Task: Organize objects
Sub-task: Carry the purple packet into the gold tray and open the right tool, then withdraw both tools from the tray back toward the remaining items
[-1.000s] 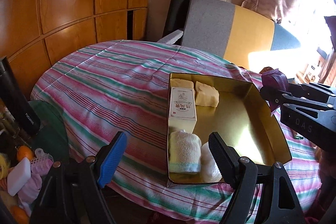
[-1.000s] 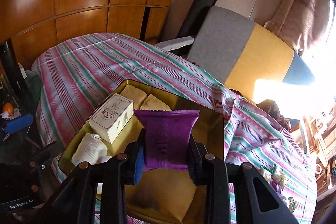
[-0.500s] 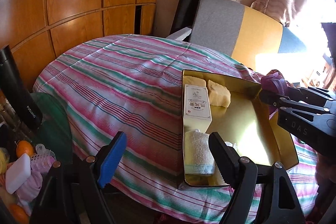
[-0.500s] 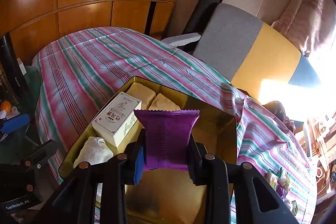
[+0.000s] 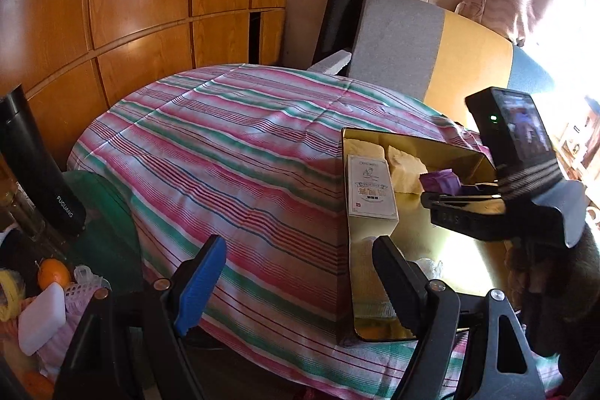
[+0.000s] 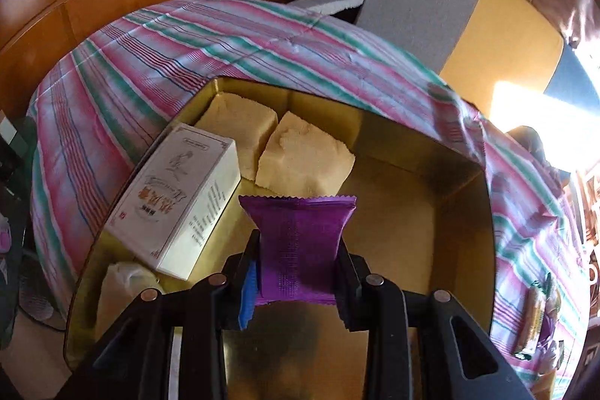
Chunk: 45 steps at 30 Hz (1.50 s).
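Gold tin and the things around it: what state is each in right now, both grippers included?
gold tin: lidless, part filled, on the striped cloth.
purple packet: pinched upright in the right gripper, over the tin.
white box: lying flat along the tin's left wall.
two tan packets: side by side at the far wall.
white knit roll: in the near left corner.
left gripper: fingers apart, holding nothing.

Only clear text is "FUGUANG" on the black flask (image 5: 37, 175), far left of the left claw. The white box (image 6: 180, 197) has print, too small to read.
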Tool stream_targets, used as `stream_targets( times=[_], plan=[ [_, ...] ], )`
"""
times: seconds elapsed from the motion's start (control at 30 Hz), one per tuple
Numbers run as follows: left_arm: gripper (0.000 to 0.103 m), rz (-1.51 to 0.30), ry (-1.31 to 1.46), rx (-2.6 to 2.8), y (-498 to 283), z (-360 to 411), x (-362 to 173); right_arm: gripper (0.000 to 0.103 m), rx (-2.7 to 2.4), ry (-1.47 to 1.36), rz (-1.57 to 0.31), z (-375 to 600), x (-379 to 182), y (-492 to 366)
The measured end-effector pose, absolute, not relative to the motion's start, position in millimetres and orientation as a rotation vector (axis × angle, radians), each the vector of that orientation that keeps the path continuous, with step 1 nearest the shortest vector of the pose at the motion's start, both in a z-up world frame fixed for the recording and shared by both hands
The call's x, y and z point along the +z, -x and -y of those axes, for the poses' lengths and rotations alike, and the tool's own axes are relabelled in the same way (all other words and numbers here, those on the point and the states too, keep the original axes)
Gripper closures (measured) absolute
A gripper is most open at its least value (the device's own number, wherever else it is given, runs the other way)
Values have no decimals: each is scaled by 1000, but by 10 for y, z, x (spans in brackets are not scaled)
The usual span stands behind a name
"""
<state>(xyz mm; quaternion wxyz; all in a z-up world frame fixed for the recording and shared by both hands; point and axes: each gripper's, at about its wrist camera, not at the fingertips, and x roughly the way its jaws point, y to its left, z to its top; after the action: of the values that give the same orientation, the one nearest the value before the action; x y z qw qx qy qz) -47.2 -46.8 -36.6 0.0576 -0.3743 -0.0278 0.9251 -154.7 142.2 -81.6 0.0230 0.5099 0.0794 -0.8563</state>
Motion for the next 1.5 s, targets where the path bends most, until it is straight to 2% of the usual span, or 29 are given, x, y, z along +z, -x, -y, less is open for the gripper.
stream_targets(
  times=[0.1,0.17,0.33,0.93,1.5],
  plan=[
    [22,46,1137,2823,485,464,-344,69,-2604,-1660,-162,-1424,-973,1799],
    [22,41,1134,2829,477,476,-333,61,-2575,-1686,-94,-1430,-1027,1887],
    [22,33,1129,2849,453,518,-314,57,-2586,-1605,-25,-1437,-902,1802],
    [22,-37,1014,2865,230,365,-76,57,-2764,-1414,84,-1958,-352,974],
    [19,-190,941,2802,89,-141,67,56,-3021,-1389,164,-3248,-103,319]
  ],
)
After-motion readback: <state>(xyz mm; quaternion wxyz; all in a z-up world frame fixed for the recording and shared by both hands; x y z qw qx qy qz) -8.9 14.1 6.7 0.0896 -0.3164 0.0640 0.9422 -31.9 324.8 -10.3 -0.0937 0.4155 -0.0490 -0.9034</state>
